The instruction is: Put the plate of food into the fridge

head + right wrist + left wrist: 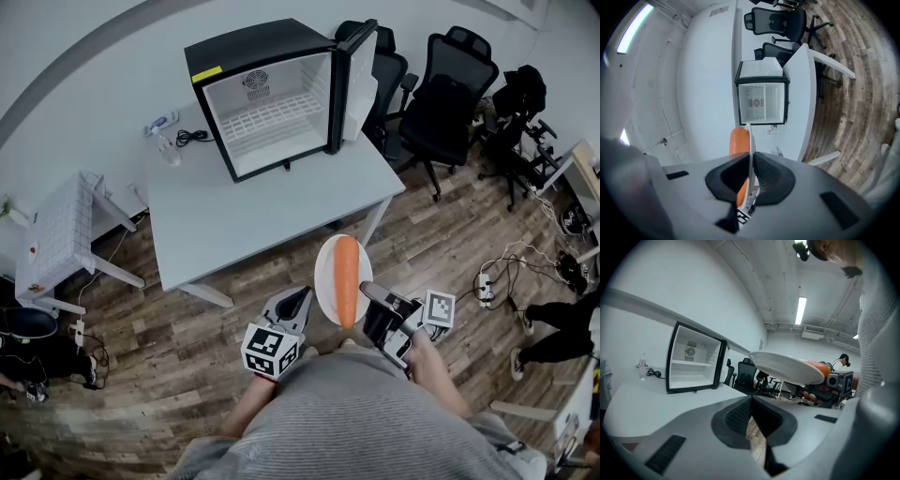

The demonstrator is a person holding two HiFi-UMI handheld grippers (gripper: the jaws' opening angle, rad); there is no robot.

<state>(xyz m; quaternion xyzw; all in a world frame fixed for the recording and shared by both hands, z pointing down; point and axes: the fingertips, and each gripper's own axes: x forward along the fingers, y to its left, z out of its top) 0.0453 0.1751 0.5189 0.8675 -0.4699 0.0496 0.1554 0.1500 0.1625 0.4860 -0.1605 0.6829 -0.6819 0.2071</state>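
Observation:
A white plate [328, 277] carrying a long orange carrot [346, 279] hangs in the air in front of the white table [262, 211]. My right gripper [368, 290] is shut on the plate's right rim. In the right gripper view the rim [748, 140] stands edge-on between the jaws of the gripper [750, 161], with the carrot [738, 140] on its left. My left gripper [304, 298] sits just left of the plate, shut and empty [751, 403]. The plate [787, 367] floats above and right of it. The black mini fridge [267, 94] stands on the table's far side, door swung open, its white shelf bare.
A cable and a small bottle [173, 139] lie left of the fridge. Black office chairs [450, 94] crowd the right of the table. A white rack [61, 234] stands at the left. A power strip and cords [485, 284] lie on the wood floor.

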